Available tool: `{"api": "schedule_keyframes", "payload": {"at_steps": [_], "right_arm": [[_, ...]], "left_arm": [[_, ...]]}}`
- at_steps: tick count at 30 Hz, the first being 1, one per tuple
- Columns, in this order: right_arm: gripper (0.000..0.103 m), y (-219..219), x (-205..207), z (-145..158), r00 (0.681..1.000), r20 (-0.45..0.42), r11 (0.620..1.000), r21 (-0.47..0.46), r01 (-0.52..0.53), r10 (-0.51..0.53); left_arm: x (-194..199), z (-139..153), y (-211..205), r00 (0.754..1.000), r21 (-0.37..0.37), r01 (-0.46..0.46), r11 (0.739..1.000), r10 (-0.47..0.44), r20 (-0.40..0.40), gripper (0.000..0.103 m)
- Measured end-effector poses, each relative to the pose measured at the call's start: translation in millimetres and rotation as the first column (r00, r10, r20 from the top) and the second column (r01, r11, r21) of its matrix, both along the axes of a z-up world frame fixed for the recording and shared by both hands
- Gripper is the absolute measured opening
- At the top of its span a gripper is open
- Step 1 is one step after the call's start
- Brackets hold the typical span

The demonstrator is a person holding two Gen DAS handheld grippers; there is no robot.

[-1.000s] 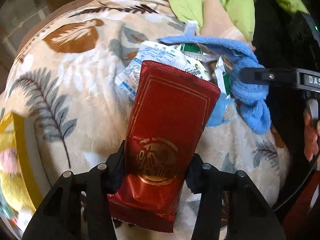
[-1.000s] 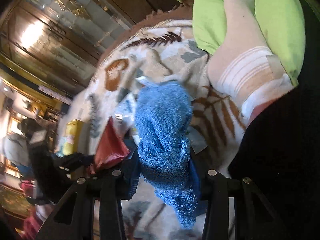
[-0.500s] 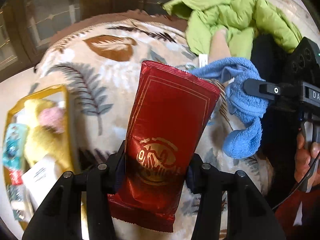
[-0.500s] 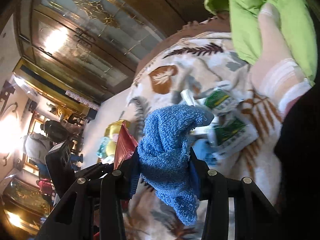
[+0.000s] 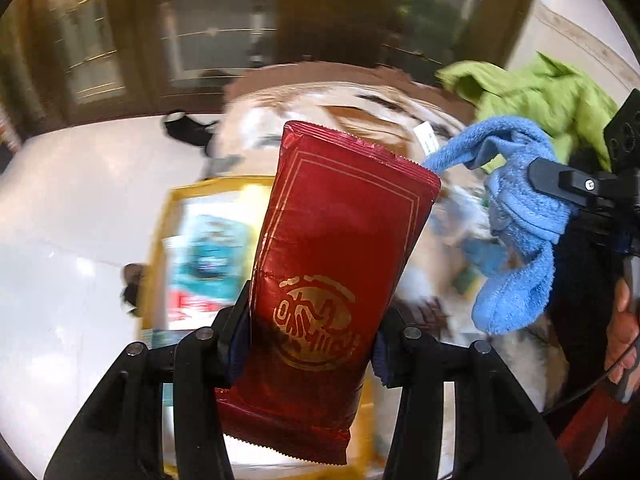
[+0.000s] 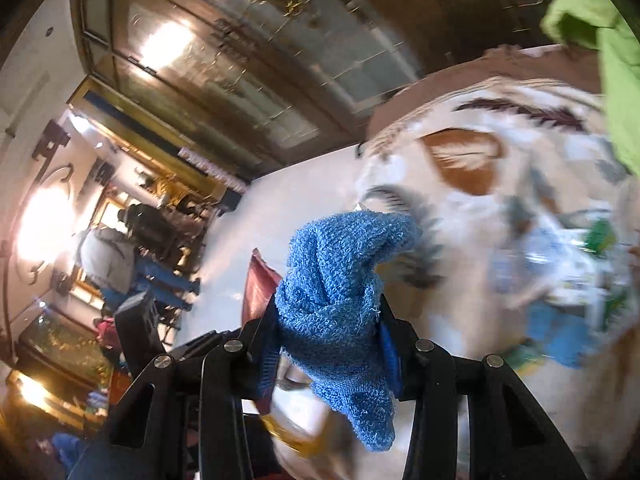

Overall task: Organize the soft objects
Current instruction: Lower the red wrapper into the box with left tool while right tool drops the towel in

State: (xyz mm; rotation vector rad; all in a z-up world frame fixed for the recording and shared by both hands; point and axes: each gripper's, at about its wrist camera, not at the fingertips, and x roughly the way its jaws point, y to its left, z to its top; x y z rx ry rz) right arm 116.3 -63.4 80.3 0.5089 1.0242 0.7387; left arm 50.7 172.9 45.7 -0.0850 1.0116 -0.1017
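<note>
A red packet [image 5: 340, 264] with gold line border and a gold round emblem stands upright in the left gripper [image 5: 310, 344]. Its jaws are clamped on the packet's lower part, one pad pressing each side; the serrated bottom edge hangs below the fingers and the top rises clear above them. From the right wrist view only a sliver of the packet's edge shows, to the left of the towel.

A blue towel [image 6: 340, 300], bunched and twisted, is gripped in the right gripper [image 6: 332, 352]. Its jaws are closed on the towel's middle; one end points up and to the right, the other droops below the fingers. In the left wrist view the same towel [image 5: 516, 216] hangs off to the right of the packet, apart from it, with a white tag at its upper end.

Below and behind the packet lies a yellow-rimmed tray [image 5: 160, 240] holding blurred items, one teal and white; contents cannot be told further. To the right is a cream blanket [image 6: 480, 208] printed with brown and grey leaves, with blurred blue, green and white wrappers [image 6: 568, 280] lying on it. A green garment [image 5: 540, 88] lies at the blanket's far right edge. A hand [image 5: 622, 332] holds the right gripper's handle. The floor [image 5: 72, 208] is pale and glossy.
</note>
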Motion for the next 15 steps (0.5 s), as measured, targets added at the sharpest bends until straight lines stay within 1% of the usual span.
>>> {"api": "schedule_keyframes", "payload": {"at_steps": [2,4,6,9,10,11,12,15], "right_arm": [[0.043,28.8,5.6,-4.2,0.999,-0.033,0.999,0.026,-0.023,0.024],[0.044,53.1,9.8,-13.7,0.996,-0.077,0.998,0.045,-0.035,0.039],[0.044,74.7,14.2,-31.3,0.99,-0.138,0.998,0.051,-0.034,0.04],[0.044,98.4,15.9,-66.2,0.968,-0.246,0.996,0.077,-0.037,0.055],[0.044,105.8,14.8,-78.3,0.961,-0.271,0.997,0.065,-0.042,0.058],[0.044,114.2,11.3,-91.4,0.957,-0.283,0.998,0.021,-0.055,0.058],[0.046,119.2,8.5,-98.1,0.957,-0.282,0.998,-0.009,-0.067,0.062],[0.051,131.3,-2.0,-111.2,0.952,-0.289,0.991,-0.052,-0.126,0.106]], "left_arm": [[-1.8,-2.7,21.7,0.999,-0.004,-0.049,0.999,0.049,-0.013,0.047],[-0.7,-9.9,37.6,0.995,0.01,-0.089,0.996,0.089,-0.039,0.047],[1.3,-17.7,48.8,0.991,0.013,-0.119,0.993,0.119,-0.054,0.047],[6.8,-34.4,59.3,0.985,0.0,-0.151,0.989,0.15,-0.086,0.047],[9.0,-42.5,59.6,0.983,-0.004,-0.157,0.988,0.156,-0.102,0.047],[10.1,-47.0,58.8,0.982,-0.004,-0.157,0.988,0.156,-0.109,0.047],[12.1,-50.7,57.0,0.982,-0.004,-0.155,0.988,0.154,-0.111,0.047],[13.0,-58.2,54.5,0.983,0.011,-0.153,0.988,0.153,-0.105,0.048]]}}
